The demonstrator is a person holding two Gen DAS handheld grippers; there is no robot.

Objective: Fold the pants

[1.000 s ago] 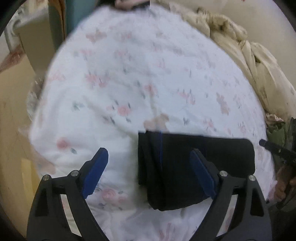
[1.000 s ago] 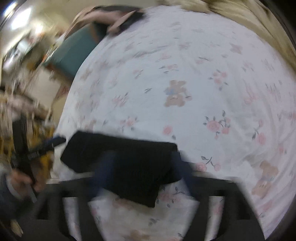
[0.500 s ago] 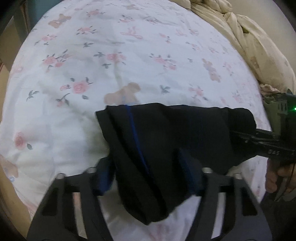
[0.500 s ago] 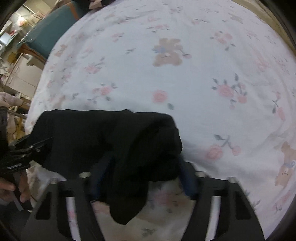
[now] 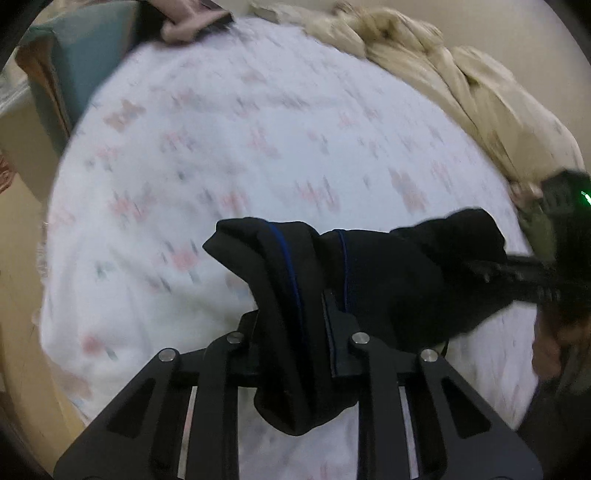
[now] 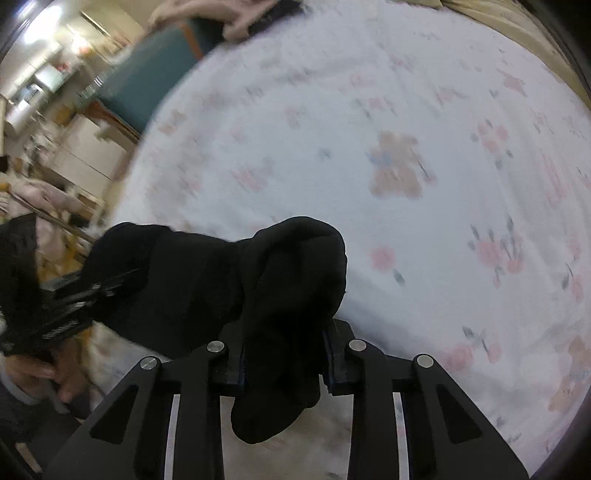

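The black pants (image 5: 388, 280), folded into a thick bundle with thin blue piping, hang lifted above the bed between both grippers. My left gripper (image 5: 291, 325) is shut on the bundle's left end, cloth bulging out below the jaws. My right gripper (image 6: 284, 350) is shut on the other end of the pants (image 6: 207, 280). Each gripper shows in the other's view: the right one at the right edge (image 5: 517, 273), the left one at the left edge (image 6: 74, 295).
The bed has a white sheet (image 5: 258, 147) printed with pink flowers and teddy bears (image 6: 399, 166). A crumpled beige duvet (image 5: 461, 85) lies along the far right side. A teal chair (image 6: 155, 81) and a pink garment (image 5: 188, 26) are at the bed's far end.
Both grippers have closed on the ends of the pants bundle and lifted it off the sheet. The views pulled back from the bed and are blurred by motion.
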